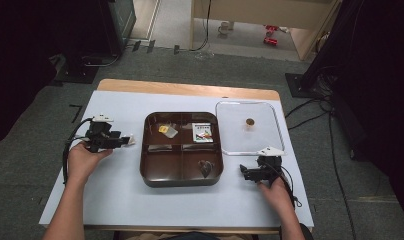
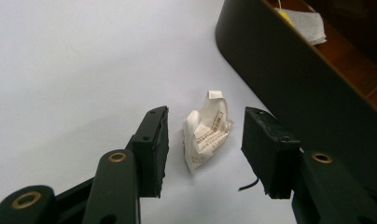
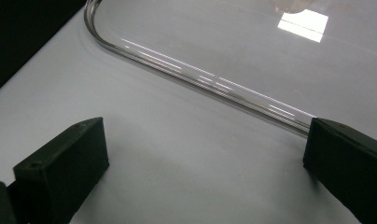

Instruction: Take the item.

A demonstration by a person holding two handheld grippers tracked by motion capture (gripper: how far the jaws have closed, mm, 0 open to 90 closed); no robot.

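Crumpled paper packet (image 2: 206, 130) lies on the white table (image 1: 115, 190) beside the brown divided tray (image 1: 145, 170), between the left gripper's (image 2: 205, 149) parted, non-touching jaws. Right gripper (image 3: 205, 168) wide open, empty. Placement apparently outstanding.

Left gripper (image 1: 124, 140), crumpled wrapper (image 1: 131, 140), brown tray (image 1: 145, 165)

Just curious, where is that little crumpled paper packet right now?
The crumpled packet lies on the white table between the left gripper's open jaws, untouched, just left of the brown tray.
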